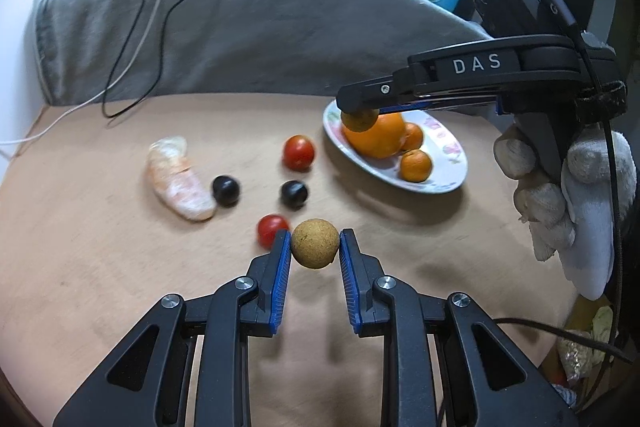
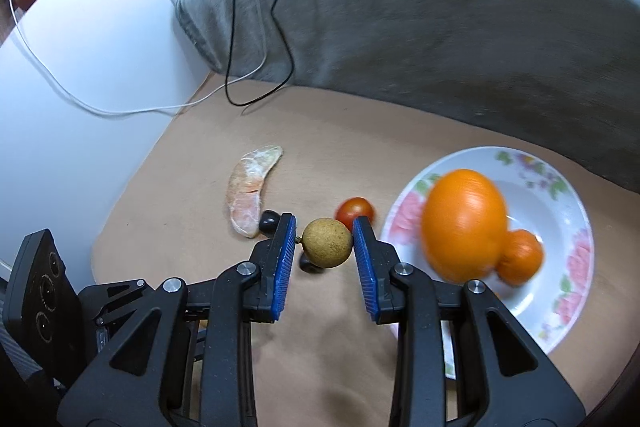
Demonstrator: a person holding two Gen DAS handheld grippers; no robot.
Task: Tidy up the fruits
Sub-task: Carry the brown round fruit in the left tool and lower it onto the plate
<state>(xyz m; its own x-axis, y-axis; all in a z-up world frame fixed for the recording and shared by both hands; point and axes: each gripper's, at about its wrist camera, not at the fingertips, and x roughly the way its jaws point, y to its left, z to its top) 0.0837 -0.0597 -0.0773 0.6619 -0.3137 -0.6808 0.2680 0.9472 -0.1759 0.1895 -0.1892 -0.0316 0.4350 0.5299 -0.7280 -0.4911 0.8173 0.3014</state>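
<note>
— Tan tabletop point(image 1: 100, 267) fills the lower half of both views, with a grey blanket point(image 1: 240, 27) bunched along the top. What is nearest?

— At the bottom centre of the left wrist view, the left tongs point(image 1: 314, 245) are clenched on a brown longan point(image 1: 314, 243), gripped only at the tips. In the right wrist view, the right tongs point(image 2: 325, 241) grasp a second longan point(image 2: 327, 243) the same way, also at the bottom centre.

— So what could slip?

— Both are small, round and hard-skinned. Held that far forward, either could pop out and roll, I'd say.

— And just beyond?

— In the middle of the left view, loose pieces lie close together: two cherry tomatoes point(image 1: 298, 152), two dark fruits point(image 1: 226, 190) and a peeled citrus segment point(image 1: 180, 183) further left. A low sweep could knock them about.

— Farther still?

— At the right of the frame, a flowered plate point(image 1: 448, 163) holds a big orange point(image 1: 376, 139) and smaller tangerines point(image 1: 416, 166). A longan dropped onto that crowded plate could bounce off the fruit. Cables point(image 1: 132, 67) trail over the blanket at upper left, well apart.
</note>
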